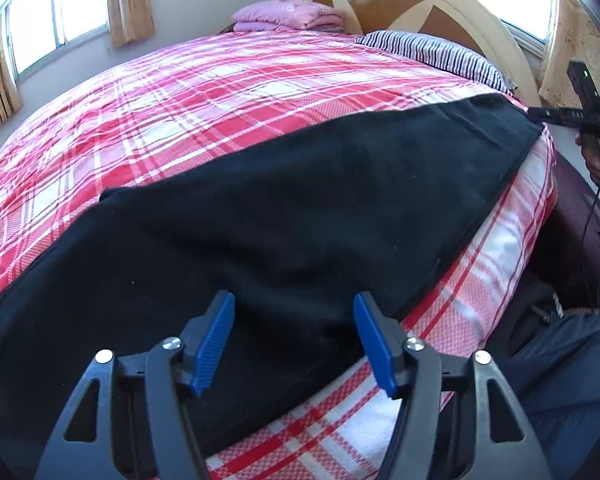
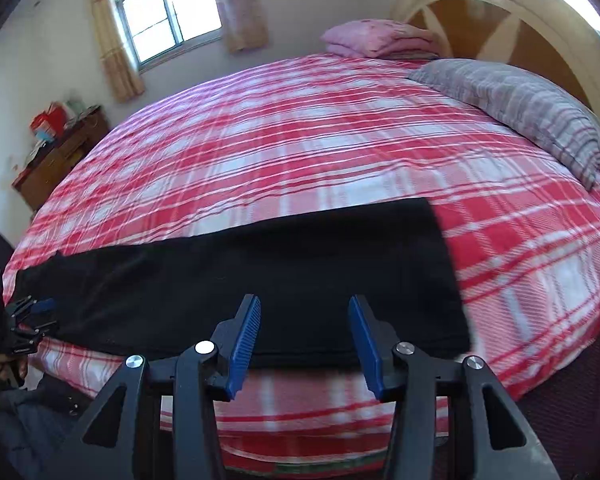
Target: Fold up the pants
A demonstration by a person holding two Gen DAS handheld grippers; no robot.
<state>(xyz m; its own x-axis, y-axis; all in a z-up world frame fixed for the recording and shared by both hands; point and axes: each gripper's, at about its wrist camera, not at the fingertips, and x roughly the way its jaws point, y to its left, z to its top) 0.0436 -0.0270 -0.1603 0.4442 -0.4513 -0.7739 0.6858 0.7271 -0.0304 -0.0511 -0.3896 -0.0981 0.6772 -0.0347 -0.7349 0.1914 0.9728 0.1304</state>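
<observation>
Left wrist view: the left tongs point(image 1: 294, 340) are seen with the 2 blue pads point(image 1: 214, 344) set well apart, and nothing is clamped between them. They are held over the near part of the black pants point(image 1: 300, 208), with the cloth visible in the gap but not pressed by either pad. The pants are laid lengthwise along the near edge of the bed point(image 1: 180, 100), on a red and white plaid cover. Their far end, trimmed with a stitched hem, is found at the right, just beside the right tongs point(image 1: 540, 113), which are seen only from the side; whether the hem is touched cannot be told. A striped pillow point(image 1: 432, 56) and a folded pink blanket point(image 1: 288, 16) are placed by the cream headboard point(image 1: 460, 4).

Right wrist view: the right tongs point(image 2: 304, 340) are shown partly open, with bare space between the pads and no cloth gripped. They are held above the near edge of the pants point(image 2: 260, 272), close to the squared end at the right. The garment is stretched flat across the plaid bed point(image 2: 300, 140) towards the left, where the left tongs point(image 2: 40, 308) are seen at its other end. A wooden cabinet point(image 2: 56, 160) with clutter on top is set against the wall at the left, below a curtained window point(image 2: 168, 12).
</observation>
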